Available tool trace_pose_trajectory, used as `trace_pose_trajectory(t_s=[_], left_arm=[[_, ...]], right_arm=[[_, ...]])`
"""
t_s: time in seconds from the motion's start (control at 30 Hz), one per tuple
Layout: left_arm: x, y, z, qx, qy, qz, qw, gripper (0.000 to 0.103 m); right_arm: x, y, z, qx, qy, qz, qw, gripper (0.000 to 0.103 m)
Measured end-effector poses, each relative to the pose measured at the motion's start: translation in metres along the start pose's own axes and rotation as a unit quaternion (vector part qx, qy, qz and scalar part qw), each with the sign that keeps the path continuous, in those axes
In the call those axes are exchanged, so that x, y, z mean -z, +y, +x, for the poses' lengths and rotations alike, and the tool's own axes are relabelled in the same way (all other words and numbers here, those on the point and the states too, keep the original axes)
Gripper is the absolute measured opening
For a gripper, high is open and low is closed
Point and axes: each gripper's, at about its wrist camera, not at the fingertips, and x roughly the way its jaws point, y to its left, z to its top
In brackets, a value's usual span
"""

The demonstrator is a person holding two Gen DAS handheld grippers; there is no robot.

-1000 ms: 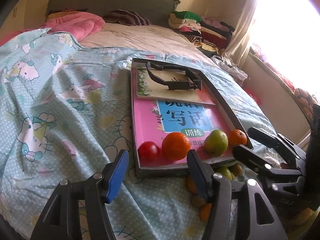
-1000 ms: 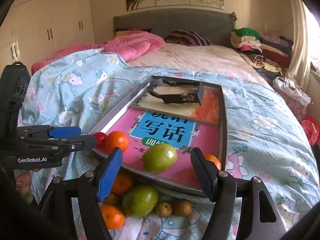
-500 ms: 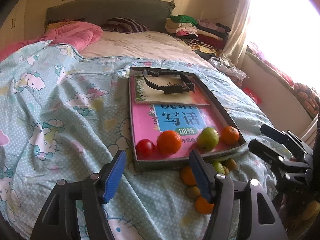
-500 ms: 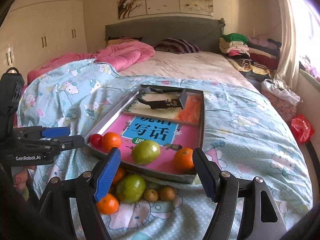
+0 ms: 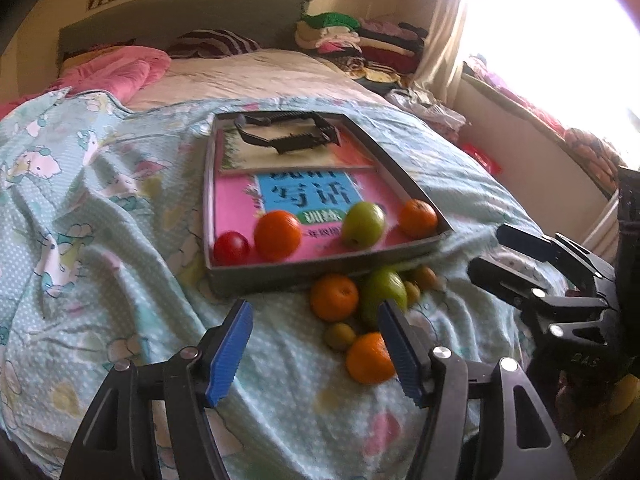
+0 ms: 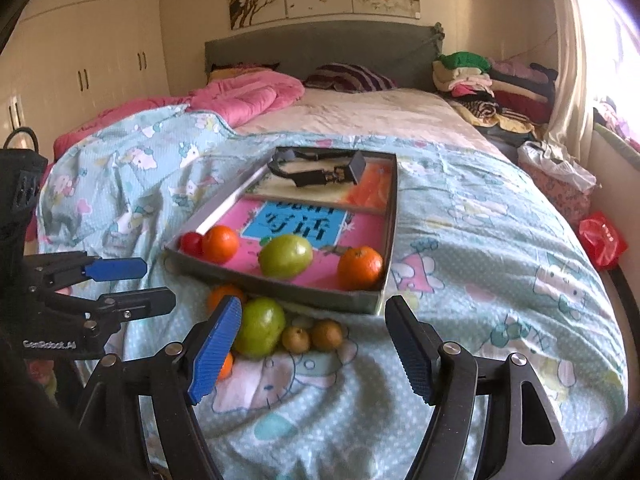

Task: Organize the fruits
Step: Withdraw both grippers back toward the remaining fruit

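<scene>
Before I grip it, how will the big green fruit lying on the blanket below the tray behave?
The green fruit looks round and smooth, so it may roll or slip between the pads. It rests against two small brown fruits on the soft blanket, so nudging it would probably move them.

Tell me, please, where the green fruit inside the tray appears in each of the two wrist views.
Left wrist view: the green fruit sits right of centre, in the tray's near end, between two oranges.
Right wrist view: the same green fruit sits near the centre, in the near part of the tray.
Shared landmark: the black clip-like tool at the tray's far end.
</scene>
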Motion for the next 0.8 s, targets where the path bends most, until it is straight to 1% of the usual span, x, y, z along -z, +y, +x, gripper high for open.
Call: trace_pose_trajectory(t_s=[0.33,0.63,0.8], left_arm=[[0.02,-0.019,0.008,0.012,0.026,0.027,0.9992,0.065],[0.029,-0.026,0.016,0.029,0.043,0.028,0.9982,0.065],[0.032,-0.027,0.022,0.031,0.052,0.027,0.9978,0.062]], right_arm=[[0.021,0.005,0.008,0.009,0.025,-0.007,1.0,0.076],[0.029,0.004,0.011,0.016,0.037,-0.011,0.999,0.076],[0.031,-0.002,0.015,0.027,0.049,-0.006,0.998,0.076]])
